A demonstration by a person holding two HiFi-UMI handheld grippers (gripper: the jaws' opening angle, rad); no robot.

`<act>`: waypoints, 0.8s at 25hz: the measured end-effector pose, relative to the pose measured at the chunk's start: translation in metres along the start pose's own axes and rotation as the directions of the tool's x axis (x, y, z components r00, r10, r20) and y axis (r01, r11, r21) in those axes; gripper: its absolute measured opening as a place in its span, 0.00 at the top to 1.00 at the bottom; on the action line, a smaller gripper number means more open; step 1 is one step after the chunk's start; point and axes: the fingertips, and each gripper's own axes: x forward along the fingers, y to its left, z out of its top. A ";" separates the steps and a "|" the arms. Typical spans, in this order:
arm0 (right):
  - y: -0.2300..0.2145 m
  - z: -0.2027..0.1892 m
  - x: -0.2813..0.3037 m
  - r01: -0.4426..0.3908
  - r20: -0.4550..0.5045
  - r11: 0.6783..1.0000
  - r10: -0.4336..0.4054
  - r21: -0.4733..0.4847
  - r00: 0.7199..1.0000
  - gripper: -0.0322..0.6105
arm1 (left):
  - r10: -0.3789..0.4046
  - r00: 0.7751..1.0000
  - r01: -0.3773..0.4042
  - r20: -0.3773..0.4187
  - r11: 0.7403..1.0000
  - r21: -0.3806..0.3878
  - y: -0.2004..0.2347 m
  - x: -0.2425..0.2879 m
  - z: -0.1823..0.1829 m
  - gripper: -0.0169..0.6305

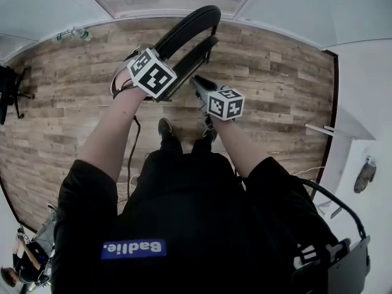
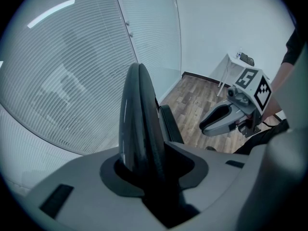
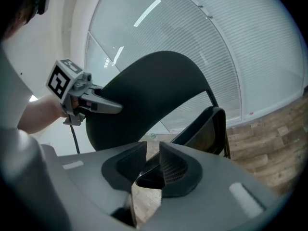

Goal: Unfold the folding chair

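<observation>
A black folding chair (image 1: 191,34) stands folded on the wood floor in front of me. My left gripper (image 1: 156,81) is shut on the top edge of its backrest (image 2: 139,119), which fills the gap between the jaws in the left gripper view. My right gripper (image 1: 199,84) hangs just right of the chair, near the folded seat (image 3: 208,129). Its jaws stand a narrow slit apart (image 3: 153,160), and only floor and a dark edge show through the slit. The right gripper view shows the wide backrest (image 3: 149,93) with the left gripper (image 3: 113,109) on its left rim.
A glass wall with blinds (image 2: 72,81) runs behind the chair. A white table (image 1: 323,129) stands at the right by the wall, and a bottle (image 1: 75,35) lies on the floor at the far left. My shoes (image 1: 165,128) are close to the chair's feet.
</observation>
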 end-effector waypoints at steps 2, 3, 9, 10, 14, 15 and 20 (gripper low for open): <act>-0.012 -0.002 0.014 0.009 -0.011 0.998 -0.009 0.059 1.000 0.82 | -0.001 1.000 0.001 -0.001 1.000 -0.002 0.003 0.000 -0.002 0.79; -0.018 -0.003 0.020 0.018 -0.016 0.996 -0.016 0.088 1.000 0.79 | 0.000 1.000 0.000 -0.001 1.000 -0.003 0.004 0.000 -0.002 0.79; -0.065 -0.006 0.050 0.089 -0.021 0.964 -0.086 0.251 0.996 0.67 | -0.003 1.000 0.003 -0.016 1.000 -0.012 0.004 0.003 -0.007 0.78; -0.069 -0.006 0.054 0.094 -0.019 0.958 -0.092 0.272 0.996 0.65 | -0.004 1.000 0.004 -0.016 1.000 -0.012 0.003 0.003 -0.007 0.78; -0.086 -0.010 0.074 0.110 -0.019 0.933 -0.110 0.343 0.994 0.59 | -0.006 1.000 0.006 -0.012 1.000 -0.013 0.003 0.005 -0.005 0.78; -0.089 -0.011 0.079 0.109 -0.015 0.923 -0.112 0.368 0.994 0.57 | -0.007 1.000 0.006 -0.013 1.000 -0.012 0.003 0.006 -0.005 0.78; -0.103 -0.006 0.102 0.079 0.026 0.868 -0.106 0.491 0.994 0.52 | -0.007 1.000 0.007 -0.012 1.000 -0.011 -0.001 0.007 -0.003 0.78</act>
